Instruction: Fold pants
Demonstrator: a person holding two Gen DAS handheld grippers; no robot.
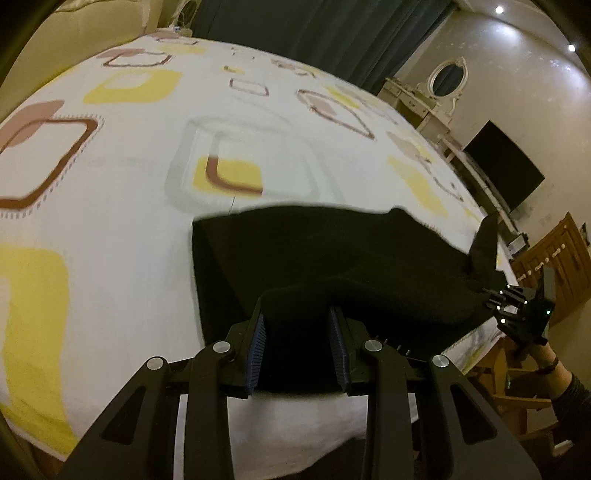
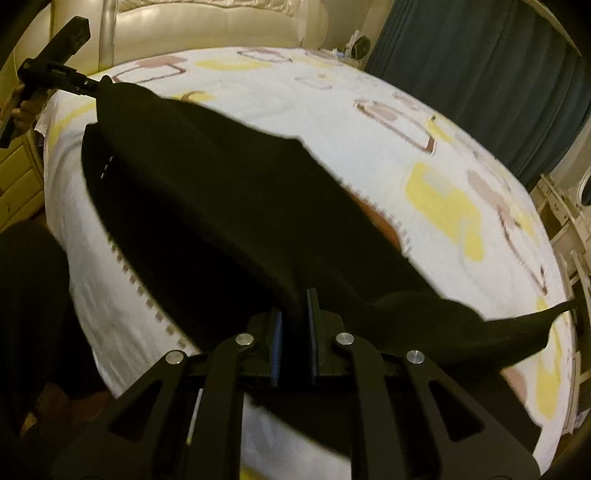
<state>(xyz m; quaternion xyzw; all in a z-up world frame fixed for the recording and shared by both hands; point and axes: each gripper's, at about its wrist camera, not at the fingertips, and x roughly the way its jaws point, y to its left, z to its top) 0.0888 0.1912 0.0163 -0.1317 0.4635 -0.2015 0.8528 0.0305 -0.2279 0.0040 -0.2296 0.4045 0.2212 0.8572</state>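
Note:
Black pants point(image 1: 332, 254) lie stretched across a bed with a white sheet point(image 1: 129, 229) printed with yellow and brown squares. My left gripper point(image 1: 299, 314) holds one end of the pants between its blue-padded fingers, the cloth bunched between the pads. My right gripper point(image 2: 295, 306) is shut on the other end of the pants point(image 2: 221, 206), lifted a little above the sheet point(image 2: 369, 147). Each gripper shows in the other's view: the right gripper point(image 1: 517, 306) at the far right, the left gripper point(image 2: 74, 83) at the top left.
A padded cream headboard point(image 2: 207, 26) stands at the head of the bed. Dark blue curtains point(image 1: 325, 33) hang behind. A white dressing table with an oval mirror point(image 1: 447, 79), a dark screen point(image 1: 502, 170) and a wooden door point(image 1: 550, 266) stand along the right wall.

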